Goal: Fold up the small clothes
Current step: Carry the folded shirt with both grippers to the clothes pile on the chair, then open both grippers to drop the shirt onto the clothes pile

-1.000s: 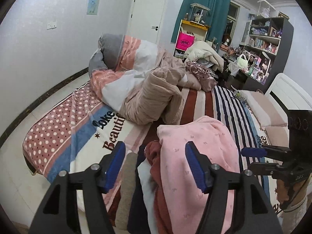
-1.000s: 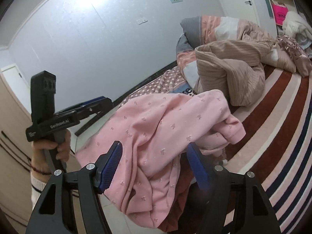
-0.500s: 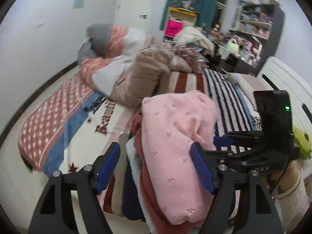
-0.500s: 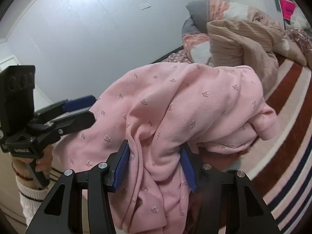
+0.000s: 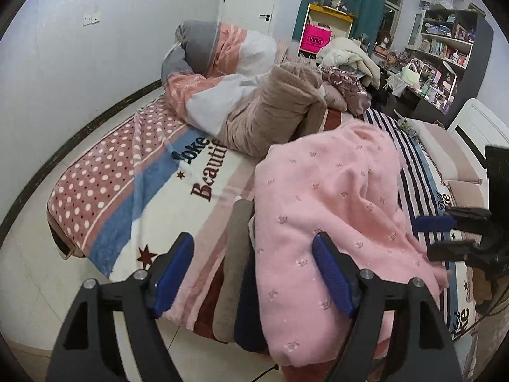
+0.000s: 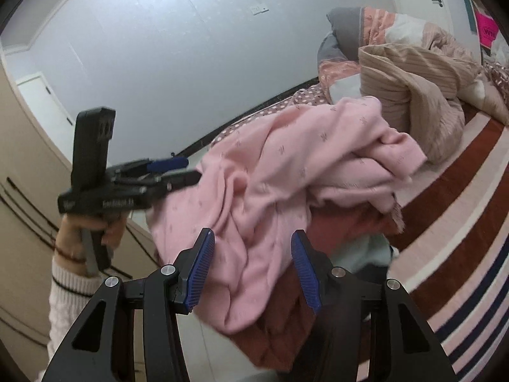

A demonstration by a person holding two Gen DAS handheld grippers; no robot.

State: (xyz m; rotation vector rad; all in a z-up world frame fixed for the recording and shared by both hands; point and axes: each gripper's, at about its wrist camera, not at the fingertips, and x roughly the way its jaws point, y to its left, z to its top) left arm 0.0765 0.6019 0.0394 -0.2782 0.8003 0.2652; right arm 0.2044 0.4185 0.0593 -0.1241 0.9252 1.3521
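Observation:
A pink patterned garment (image 5: 331, 203) lies crumpled on top of a pile of clothes (image 5: 245, 273) at the near edge of the bed; it also shows in the right wrist view (image 6: 273, 172). My left gripper (image 5: 254, 273) is open, its blue pads either side of the pile's near end, holding nothing. My right gripper (image 6: 251, 270) is open around a hanging fold of the pink garment, its pads apart from the cloth. Each gripper shows in the other's view, the right one (image 5: 445, 232) and the left one (image 6: 171, 168).
The bed (image 5: 127, 191) has a striped and dotted blanket. A bundle of beige and white bedding (image 5: 270, 111) lies behind the pile. A wall runs along the left, tiled floor (image 5: 28, 273) lies below, and shelves (image 5: 445, 47) and a desk stand at the back right.
My right gripper has opened wider and let go of the pink fold. The pink garment has sunk lower onto the pile. My left gripper has drawn back a little to the left.

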